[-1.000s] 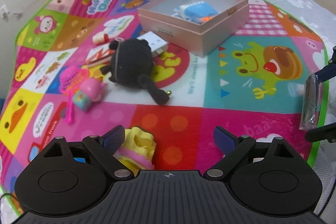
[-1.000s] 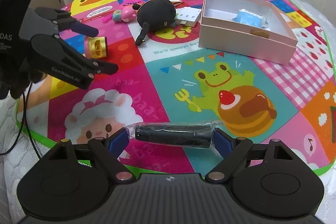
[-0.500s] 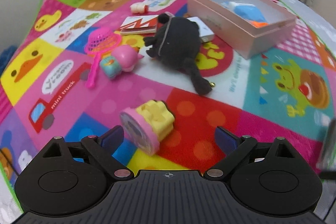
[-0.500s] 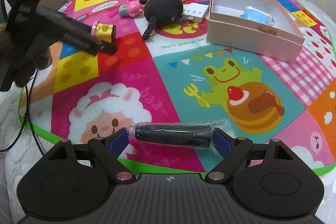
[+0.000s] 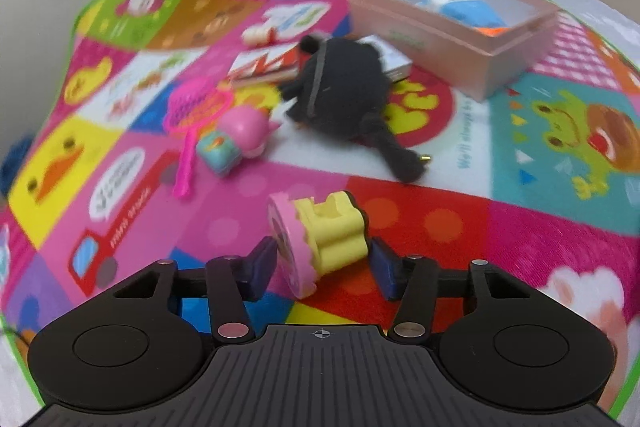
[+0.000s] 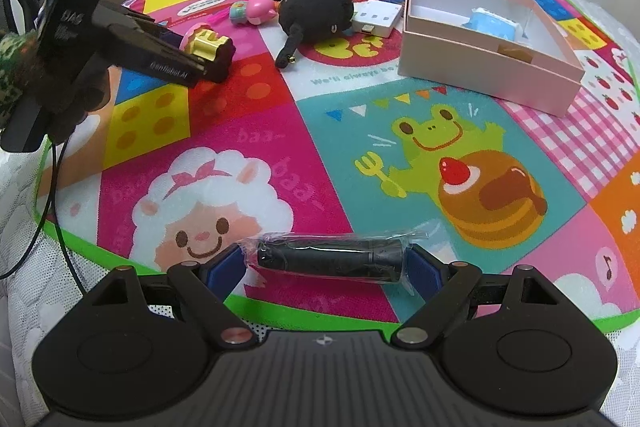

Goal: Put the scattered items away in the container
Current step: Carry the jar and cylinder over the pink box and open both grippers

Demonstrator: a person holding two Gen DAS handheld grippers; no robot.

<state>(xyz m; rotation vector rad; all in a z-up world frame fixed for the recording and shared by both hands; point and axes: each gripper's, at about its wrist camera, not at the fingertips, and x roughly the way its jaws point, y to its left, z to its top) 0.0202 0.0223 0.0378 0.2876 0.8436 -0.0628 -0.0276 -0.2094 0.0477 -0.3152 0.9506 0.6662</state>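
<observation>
mat (image 6: 280,131) reads "HAPPY DAY", "baa-", "We'll always be"

even, soft indoor light; left wrist view smeared by motion blur, right wrist view sharp; fisheye bends the edges.

The left gripper (image 5: 325,263) is lower and closer over the play mat (image 5: 420,227) than a second ago, and its jaws have just been closing: they now press on the yellow-and-pink toy (image 5: 320,239), which earlier lay loose at about 7 o'clock beside the left finger. In the right wrist view the left gripper (image 6: 208,61) has swung from 9 o'clock up toward 10 o'clock, down onto that toy.
</observation>
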